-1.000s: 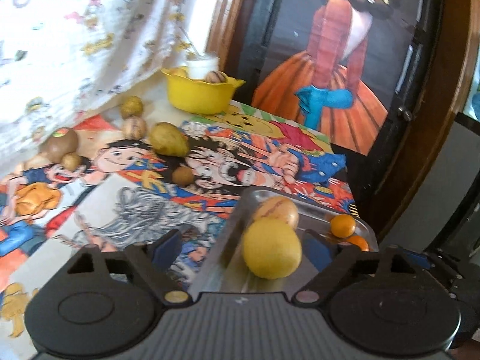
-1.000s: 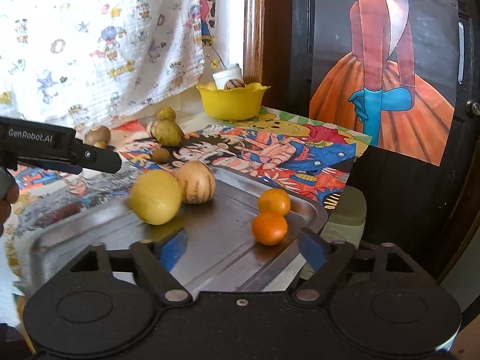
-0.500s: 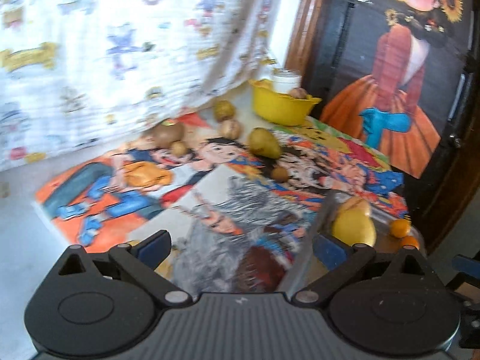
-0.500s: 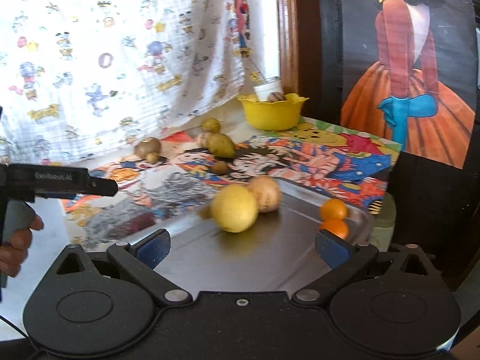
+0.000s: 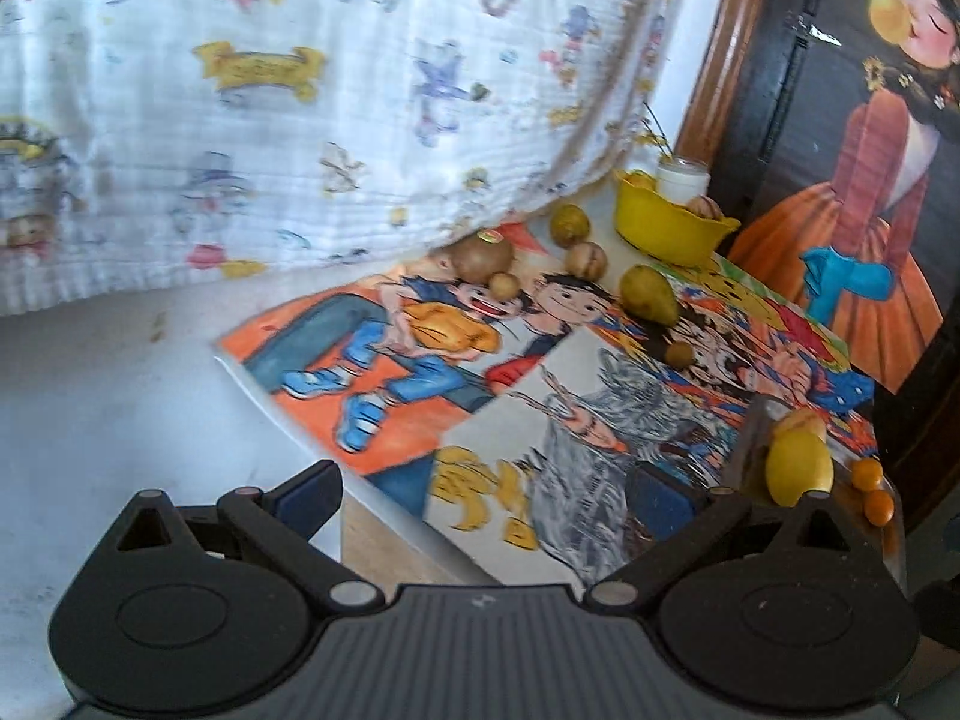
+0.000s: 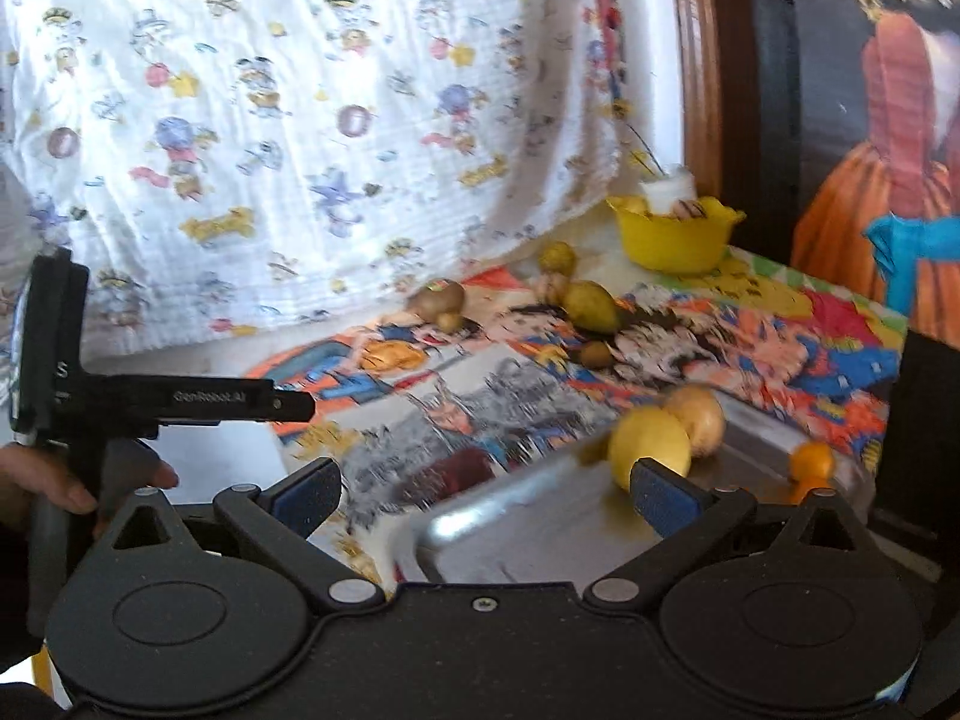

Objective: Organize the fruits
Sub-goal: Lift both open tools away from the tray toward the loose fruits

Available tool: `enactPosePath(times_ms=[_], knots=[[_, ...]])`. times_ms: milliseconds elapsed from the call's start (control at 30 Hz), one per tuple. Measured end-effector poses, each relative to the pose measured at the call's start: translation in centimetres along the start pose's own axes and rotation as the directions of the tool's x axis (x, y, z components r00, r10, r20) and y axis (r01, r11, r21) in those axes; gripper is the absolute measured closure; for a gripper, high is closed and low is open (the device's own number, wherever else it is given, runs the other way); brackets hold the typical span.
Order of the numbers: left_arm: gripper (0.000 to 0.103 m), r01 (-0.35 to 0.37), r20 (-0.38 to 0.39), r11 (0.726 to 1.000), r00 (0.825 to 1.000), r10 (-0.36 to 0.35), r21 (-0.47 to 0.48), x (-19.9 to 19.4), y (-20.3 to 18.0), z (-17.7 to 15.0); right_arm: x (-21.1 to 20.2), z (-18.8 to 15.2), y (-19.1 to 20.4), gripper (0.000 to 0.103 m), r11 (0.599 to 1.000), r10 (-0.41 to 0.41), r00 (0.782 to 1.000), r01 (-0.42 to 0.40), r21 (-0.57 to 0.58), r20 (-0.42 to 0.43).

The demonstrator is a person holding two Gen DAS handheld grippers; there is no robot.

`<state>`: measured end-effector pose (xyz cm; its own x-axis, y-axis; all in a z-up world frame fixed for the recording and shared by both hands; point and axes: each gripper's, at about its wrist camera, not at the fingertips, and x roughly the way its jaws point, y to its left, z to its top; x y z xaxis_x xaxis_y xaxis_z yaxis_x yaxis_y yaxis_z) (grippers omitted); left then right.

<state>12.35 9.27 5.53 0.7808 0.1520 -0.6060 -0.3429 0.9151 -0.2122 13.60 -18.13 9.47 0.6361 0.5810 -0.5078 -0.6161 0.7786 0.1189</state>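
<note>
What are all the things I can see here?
Tray: one, metal, near right.
Lemon: one, yellow, in tray.
Striped fruit: one, tan, behind lemon.
Oranges: two, orange, tray's right end.
Pear: one, green-yellow, on cartoon mat.
Loose brown and yellowish fruits: five, around the pear.
Bowl: one, yellow, far end, holding fruit.
Curtain: white, printed, behind.
Left gripper: open, empty.
Right gripper: open, empty.
</note>
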Motion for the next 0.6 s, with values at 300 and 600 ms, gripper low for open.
enactPosePath(times_ms=[300,600], knots=[[0.001,-0.004,0.028,0.999,1.000,0.005,-0.045,-0.7,2.2,1.8,0.5,7.4,1.0,0.001,0.992,0.118,0.992,-0.119,-0.034,-0.039],[0.000,0.005,0.086,0.999,0.996,-0.001,-0.040,-1.3,2.2,4.0,2.4,19.1,1.2,0.001,0.972,0.194,0.975,-0.205,-0.111,-0.105]])
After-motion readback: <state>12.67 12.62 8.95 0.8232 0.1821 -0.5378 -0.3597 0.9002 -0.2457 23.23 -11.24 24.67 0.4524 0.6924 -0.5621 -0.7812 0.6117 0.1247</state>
